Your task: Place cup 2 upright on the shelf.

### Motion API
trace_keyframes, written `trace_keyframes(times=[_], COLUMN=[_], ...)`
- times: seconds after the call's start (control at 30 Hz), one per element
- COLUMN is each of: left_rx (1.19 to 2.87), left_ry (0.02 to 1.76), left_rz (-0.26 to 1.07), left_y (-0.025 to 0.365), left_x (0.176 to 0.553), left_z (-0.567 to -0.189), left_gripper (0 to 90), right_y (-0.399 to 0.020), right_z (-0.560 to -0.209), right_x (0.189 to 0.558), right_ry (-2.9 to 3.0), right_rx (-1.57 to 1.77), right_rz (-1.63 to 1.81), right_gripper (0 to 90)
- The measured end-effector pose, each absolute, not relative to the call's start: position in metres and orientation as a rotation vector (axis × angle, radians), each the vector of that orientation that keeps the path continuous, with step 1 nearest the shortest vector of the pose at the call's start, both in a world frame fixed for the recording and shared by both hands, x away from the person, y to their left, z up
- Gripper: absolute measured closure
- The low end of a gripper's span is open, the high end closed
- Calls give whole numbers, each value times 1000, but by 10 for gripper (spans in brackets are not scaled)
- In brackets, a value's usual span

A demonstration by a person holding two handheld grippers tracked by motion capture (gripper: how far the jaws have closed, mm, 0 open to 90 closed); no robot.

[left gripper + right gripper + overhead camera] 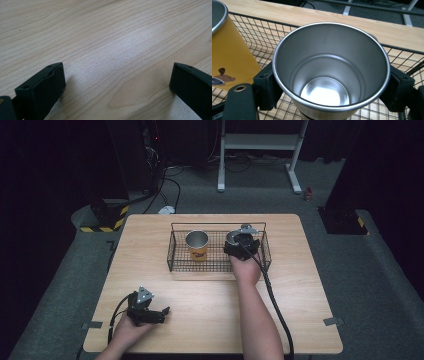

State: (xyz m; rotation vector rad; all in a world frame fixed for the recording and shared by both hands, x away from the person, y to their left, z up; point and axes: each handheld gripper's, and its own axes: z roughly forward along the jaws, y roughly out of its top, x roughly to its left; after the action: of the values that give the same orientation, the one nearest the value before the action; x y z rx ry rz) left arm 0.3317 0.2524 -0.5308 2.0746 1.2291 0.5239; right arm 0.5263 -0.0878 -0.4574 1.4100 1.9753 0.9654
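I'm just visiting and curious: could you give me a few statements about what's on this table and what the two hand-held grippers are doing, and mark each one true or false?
1. The right gripper has its jaws around a steel cup. True.
2. That cup is full of liquid. False: it is empty, its shiny bottom shows.
3. A yellow cup stands in the wire basket. True.
4. The left gripper holds a spoon. False: its jaws are open over bare table.
5. The basket sits on the floor. False: it is on the table.
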Motion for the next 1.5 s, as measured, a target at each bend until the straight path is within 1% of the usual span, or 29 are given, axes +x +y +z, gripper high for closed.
trace_keyframes(times=[0.57,1.27,1.43,1.5], left_rx=[2076,2076,2077,2076], left_ry=[1226,1225,1225,1226], left_rz=[524,524,524,523], left_y=[253,253,253,253], left_x=[332,332,332,332], left_z=[-531,-531,-531,-531], left_gripper=[6,6,5,6], right_y=[-87,-90,-89,-89], right_z=[-467,-468,-469,-469], right_x=[531,533,533,533], right_ry=[2016,2061,2072,2070], right_rx=[1435,1492,1490,1491], right_rz=[924,942,932,928], right_gripper=[184,180,166,147])
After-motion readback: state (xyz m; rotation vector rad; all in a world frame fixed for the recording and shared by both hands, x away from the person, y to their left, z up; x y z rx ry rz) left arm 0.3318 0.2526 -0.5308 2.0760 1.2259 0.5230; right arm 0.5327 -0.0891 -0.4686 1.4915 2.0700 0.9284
